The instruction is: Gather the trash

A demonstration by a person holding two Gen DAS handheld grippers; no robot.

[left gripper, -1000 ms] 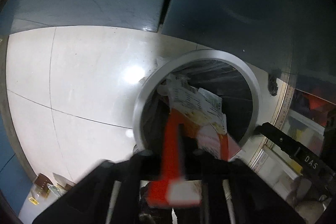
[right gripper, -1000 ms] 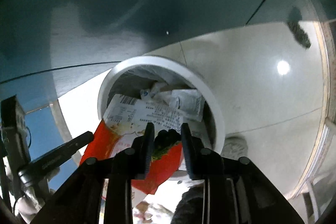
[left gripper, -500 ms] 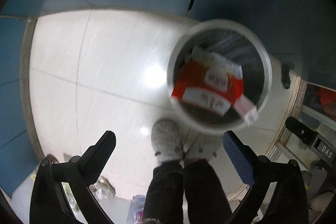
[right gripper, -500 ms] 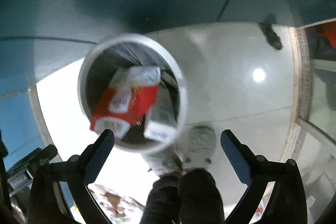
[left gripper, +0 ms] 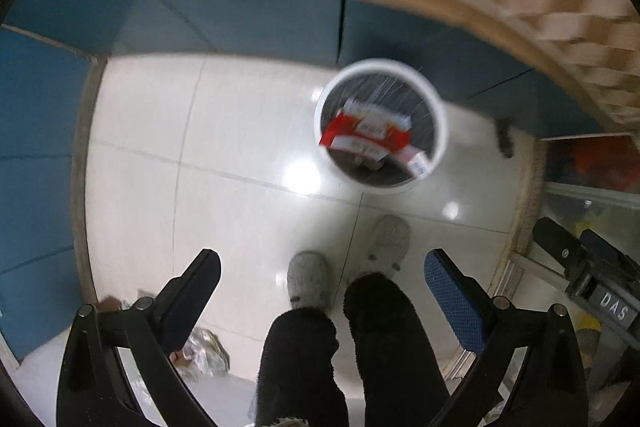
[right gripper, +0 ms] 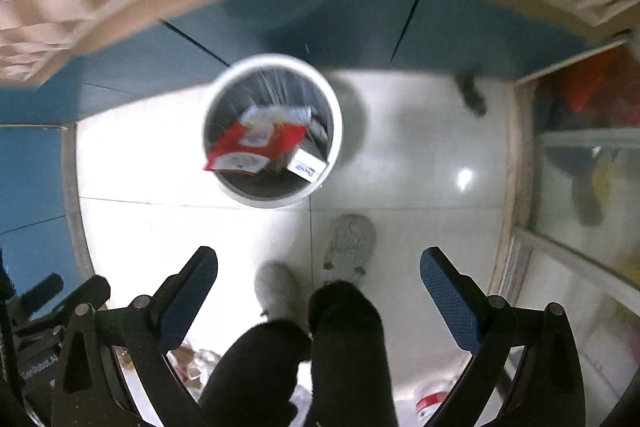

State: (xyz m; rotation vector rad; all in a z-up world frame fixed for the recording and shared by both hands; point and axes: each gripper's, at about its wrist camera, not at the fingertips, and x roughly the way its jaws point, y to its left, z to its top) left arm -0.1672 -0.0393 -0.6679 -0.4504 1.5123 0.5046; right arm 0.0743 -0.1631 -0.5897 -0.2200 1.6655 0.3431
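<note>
Item: left hand-held gripper (left gripper: 322, 281), lower frame, jaws wide apart, empty. Item: right hand-held gripper (right gripper: 318, 277), same state.
Item: wearer's legs and grey slippers (left gripper: 308, 279), between the fingers.
Item: loose wrappers (left gripper: 204, 347), lower left on the floor; judged the next pickup, calling for a reach down and a pinch.
Item: white bin (left gripper: 380, 126), upper centre, holding red packaging (left gripper: 364, 135).
Step judged: between drop-off and next fetch.
Right view alone shows a red-and-white scrap (right gripper: 430, 401), lower right.
</note>
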